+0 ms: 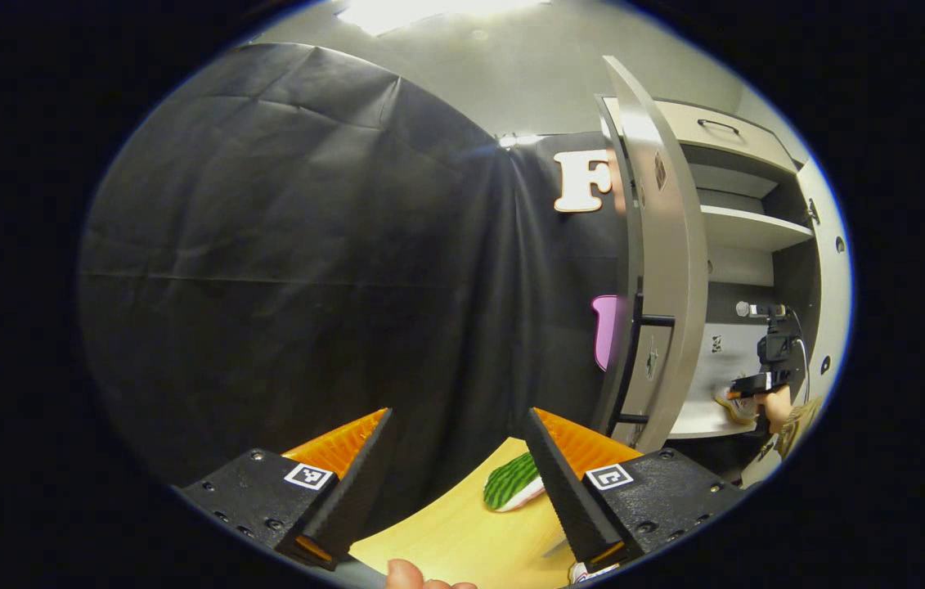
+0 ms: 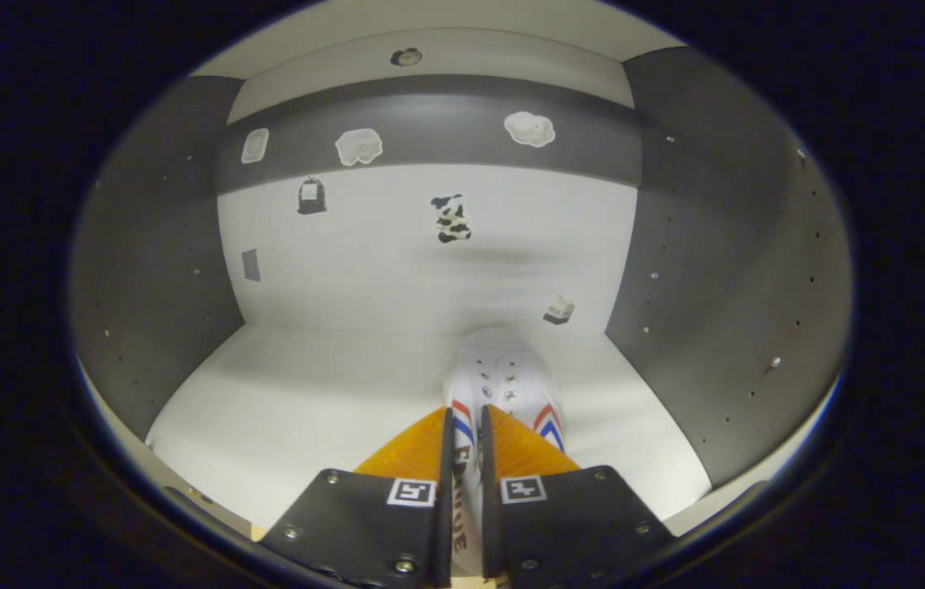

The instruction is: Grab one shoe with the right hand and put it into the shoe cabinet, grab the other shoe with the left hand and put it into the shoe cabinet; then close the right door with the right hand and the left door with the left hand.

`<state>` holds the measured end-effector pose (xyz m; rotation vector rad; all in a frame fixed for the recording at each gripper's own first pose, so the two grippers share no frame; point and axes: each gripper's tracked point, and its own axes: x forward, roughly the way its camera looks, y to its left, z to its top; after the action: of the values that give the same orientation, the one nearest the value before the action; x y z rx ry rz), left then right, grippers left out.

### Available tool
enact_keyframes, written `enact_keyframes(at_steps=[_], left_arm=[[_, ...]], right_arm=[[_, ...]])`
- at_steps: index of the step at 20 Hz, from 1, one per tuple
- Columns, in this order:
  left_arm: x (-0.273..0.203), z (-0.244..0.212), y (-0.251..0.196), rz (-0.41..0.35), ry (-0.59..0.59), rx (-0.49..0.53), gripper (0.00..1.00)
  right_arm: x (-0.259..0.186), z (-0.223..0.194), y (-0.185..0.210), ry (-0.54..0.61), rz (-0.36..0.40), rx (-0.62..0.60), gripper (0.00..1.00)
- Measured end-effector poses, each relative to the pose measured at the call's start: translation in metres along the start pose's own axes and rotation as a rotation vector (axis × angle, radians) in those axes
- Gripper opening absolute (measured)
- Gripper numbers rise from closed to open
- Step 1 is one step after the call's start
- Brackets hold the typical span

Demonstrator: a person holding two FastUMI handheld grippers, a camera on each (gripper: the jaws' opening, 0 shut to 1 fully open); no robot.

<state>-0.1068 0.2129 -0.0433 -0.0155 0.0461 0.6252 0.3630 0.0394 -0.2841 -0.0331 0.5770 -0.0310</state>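
The right gripper (image 2: 464, 425) pinches the narrow rear strip of a white shoe (image 2: 503, 380) with red and blue stripes; its toe rests on the smooth pale shelf (image 2: 298, 401) inside the shoe cabinet (image 2: 724, 278), toward the right wall. The left gripper (image 1: 455, 446) gapes wide with nothing between its ridged fingers, above a yellow wooden bench (image 1: 462, 532).

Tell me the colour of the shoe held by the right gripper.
White shoe with red and blue stripes, clearest in the right gripper view.
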Motion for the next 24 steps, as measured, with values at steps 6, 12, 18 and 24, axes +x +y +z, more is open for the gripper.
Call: enact_keyframes(at_steps=[6,12,18,24], left_arm=[[-0.006,-0.003,-0.021,-0.052,0.015,0.002,0.96],[-0.017,-0.001,-0.06,-0.156,0.007,0.032,0.94],[-0.038,0.011,-0.108,-0.278,-0.043,0.047,0.97],[-0.055,-0.002,-0.163,-0.408,-0.033,0.05,0.96]], right_arm=[[-0.055,0.036,0.0,-0.145,0.037,-0.027,0.34],[-0.153,0.081,0.001,-0.338,0.101,-0.04,0.3],[-0.258,0.121,-0.016,-0.547,0.106,-0.023,0.34],[-0.35,0.137,-0.041,-0.686,0.093,-0.004,0.34]])
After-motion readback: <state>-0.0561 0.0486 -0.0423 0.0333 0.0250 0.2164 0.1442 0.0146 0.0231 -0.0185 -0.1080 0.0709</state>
